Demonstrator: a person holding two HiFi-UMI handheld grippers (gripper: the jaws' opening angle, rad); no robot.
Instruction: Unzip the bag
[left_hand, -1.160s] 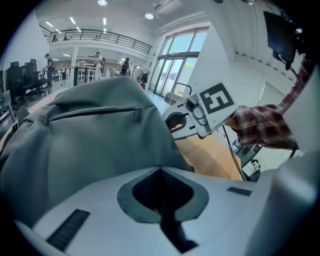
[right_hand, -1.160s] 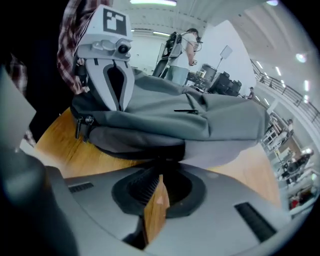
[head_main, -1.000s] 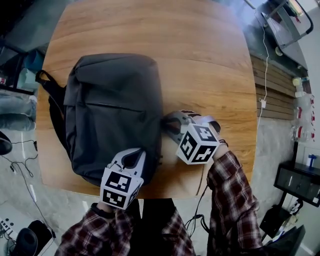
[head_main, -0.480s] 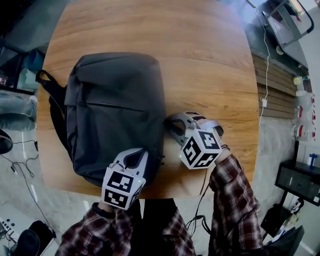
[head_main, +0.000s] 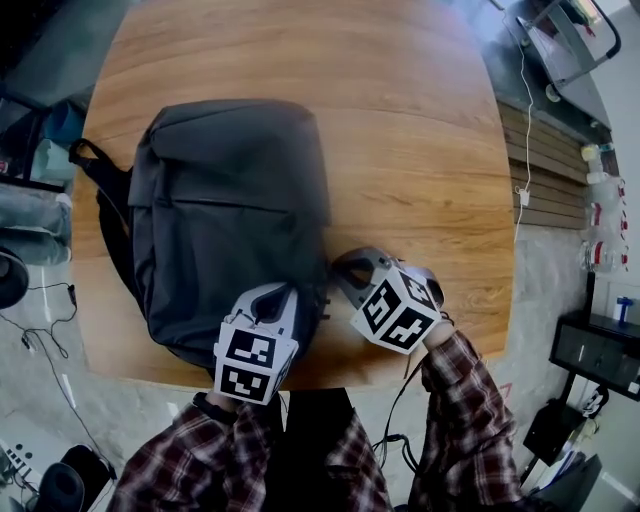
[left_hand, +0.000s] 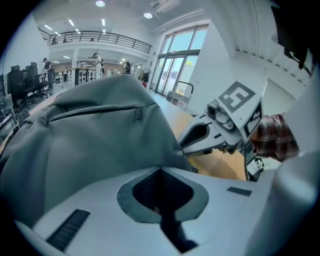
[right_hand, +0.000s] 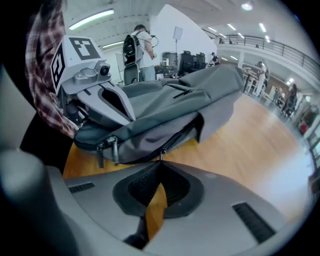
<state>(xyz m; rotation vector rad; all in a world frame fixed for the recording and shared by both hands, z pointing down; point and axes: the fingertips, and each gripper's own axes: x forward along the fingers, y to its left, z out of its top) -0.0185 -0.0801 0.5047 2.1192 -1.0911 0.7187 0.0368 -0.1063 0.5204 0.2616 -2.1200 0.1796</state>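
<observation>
A dark grey backpack (head_main: 230, 220) lies flat on the round wooden table (head_main: 400, 120). My left gripper (head_main: 280, 292) is at the bag's near end, and in the left gripper view its jaws (left_hand: 160, 169) are shut against the grey fabric (left_hand: 100, 145). My right gripper (head_main: 338, 268) sits at the bag's right side. Its tips (right_hand: 160, 161) are closed on a small metal zipper pull (right_hand: 161, 153) of the side zip, and a dark gap runs along the zip behind it. Two more pulls (right_hand: 107, 147) hang at the bag's corner.
The table's near edge (head_main: 330, 375) runs just behind both grippers. The bag's carry strap (head_main: 95, 165) hangs over the table's left edge. Cables and a metal cart (head_main: 570, 45) are on the floor around the table. A person (right_hand: 137, 50) stands far off.
My right gripper has slid along the bag's right side toward me. The left gripper shifted slightly right at the bag's near end. The bag stayed in place.
</observation>
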